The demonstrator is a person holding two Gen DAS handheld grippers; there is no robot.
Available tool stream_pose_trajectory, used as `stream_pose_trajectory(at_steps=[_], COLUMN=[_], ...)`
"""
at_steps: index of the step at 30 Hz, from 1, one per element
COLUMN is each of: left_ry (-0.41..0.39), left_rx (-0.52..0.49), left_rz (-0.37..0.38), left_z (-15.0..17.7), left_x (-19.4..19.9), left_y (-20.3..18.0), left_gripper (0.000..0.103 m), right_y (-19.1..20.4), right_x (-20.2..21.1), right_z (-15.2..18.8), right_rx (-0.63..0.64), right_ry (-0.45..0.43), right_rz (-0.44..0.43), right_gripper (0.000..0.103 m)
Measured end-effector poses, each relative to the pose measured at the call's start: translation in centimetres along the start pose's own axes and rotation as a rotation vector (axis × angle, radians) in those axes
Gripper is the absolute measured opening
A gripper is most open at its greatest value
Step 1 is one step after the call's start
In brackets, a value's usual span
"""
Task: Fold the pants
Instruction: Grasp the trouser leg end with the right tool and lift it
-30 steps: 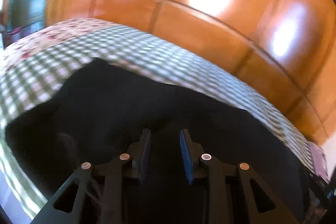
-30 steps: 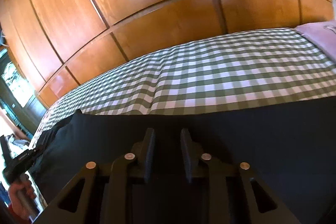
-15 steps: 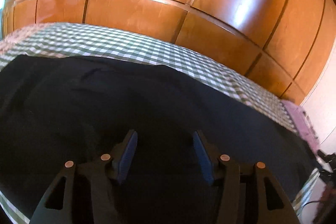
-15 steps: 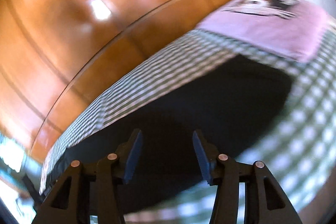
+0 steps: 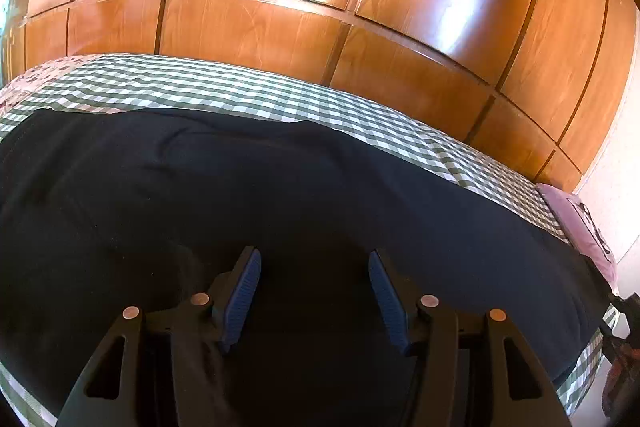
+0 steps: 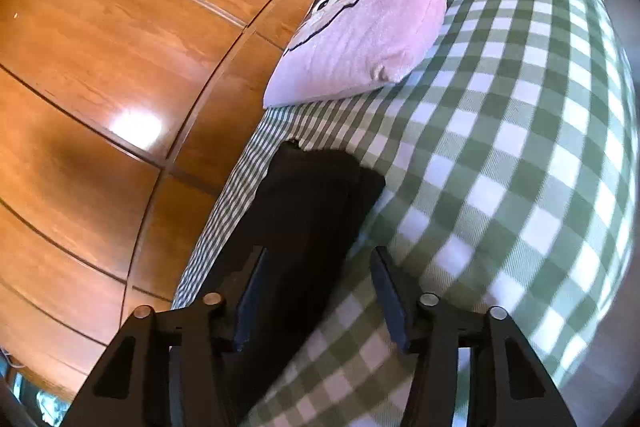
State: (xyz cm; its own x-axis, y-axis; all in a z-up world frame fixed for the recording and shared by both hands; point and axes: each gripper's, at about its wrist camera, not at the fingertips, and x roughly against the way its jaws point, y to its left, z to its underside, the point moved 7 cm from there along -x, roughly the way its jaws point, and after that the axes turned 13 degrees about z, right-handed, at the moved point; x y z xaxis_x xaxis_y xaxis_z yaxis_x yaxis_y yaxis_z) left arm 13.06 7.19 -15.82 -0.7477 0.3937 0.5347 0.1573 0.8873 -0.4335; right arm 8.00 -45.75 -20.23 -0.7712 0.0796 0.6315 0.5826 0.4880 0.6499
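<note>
Dark navy pants [image 5: 280, 195] lie spread lengthwise on a green-and-white checked bedsheet [image 5: 240, 91]. My left gripper [image 5: 313, 253] hovers over the middle of the cloth. It is open, its blue pads [image 5: 240, 299] wide apart with nothing pinched. In the right wrist view the cuff end of a pant leg [image 6: 308, 195] lies flat on the checked sheet [image 6: 500, 167]. My right gripper [image 6: 319, 251] is open just above that leg's near edge. Its left finger is over dark cloth and its right finger over sheet.
A glossy wooden wardrobe [image 5: 320, 19] runs along the far side of the bed. A pink pillow with an animal print [image 6: 372, 15] rests at the head of the bed beyond the cuff. A floral cover [image 5: 24, 83] shows at the far left.
Both grippers have gone from nearly shut to open. The left moved over the pants, then held still. The right swung along the leg to the cuff end and rolled, bringing the pink pillow into view.
</note>
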Motion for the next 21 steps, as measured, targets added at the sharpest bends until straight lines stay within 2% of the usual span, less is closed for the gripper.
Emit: stream_pose_trajectory(at_steps=[1, 5, 9, 13, 18, 21], left_ry=[-0.002, -0.009, -0.011, -0.013, 0.017, 0.025], left_rx=[0.002, 0.003, 0.005, 0.009, 0.034, 0.084], left_rz=[0.003, 0.005, 0.019, 0.037, 0.056, 0.083], left_z=[0.0, 0.2, 0.1, 0.1, -0.1, -0.4], left_x=[0.0, 0.1, 0.2, 0.3, 0.8, 1.6], left_y=[0.0, 0.0, 0.0, 0.0, 0.0, 0.3], left_gripper=[0.057, 0.057, 0.059, 0.061, 0.061, 0.062], right_y=[0.3, 1.3, 2.0, 4.4, 9.8, 13.5], right_x=[-0.5, -1.7, -1.5, 0.0, 3.5, 5.6], right_z=[-0.3, -0.5, -0.7, -1.1, -1.5, -1.4], right_rx=[0.01, 0.045, 0.053, 0.111, 0.217, 0.287], right_ry=[-0.007, 0.003, 0.004, -0.04, -0.115, -0.163], right_rz=[0.002, 0.009, 0.032, 0.034, 0.003, -0.033], right_gripper=[0.048, 0.022, 0.018, 0.017, 0.017, 0.016])
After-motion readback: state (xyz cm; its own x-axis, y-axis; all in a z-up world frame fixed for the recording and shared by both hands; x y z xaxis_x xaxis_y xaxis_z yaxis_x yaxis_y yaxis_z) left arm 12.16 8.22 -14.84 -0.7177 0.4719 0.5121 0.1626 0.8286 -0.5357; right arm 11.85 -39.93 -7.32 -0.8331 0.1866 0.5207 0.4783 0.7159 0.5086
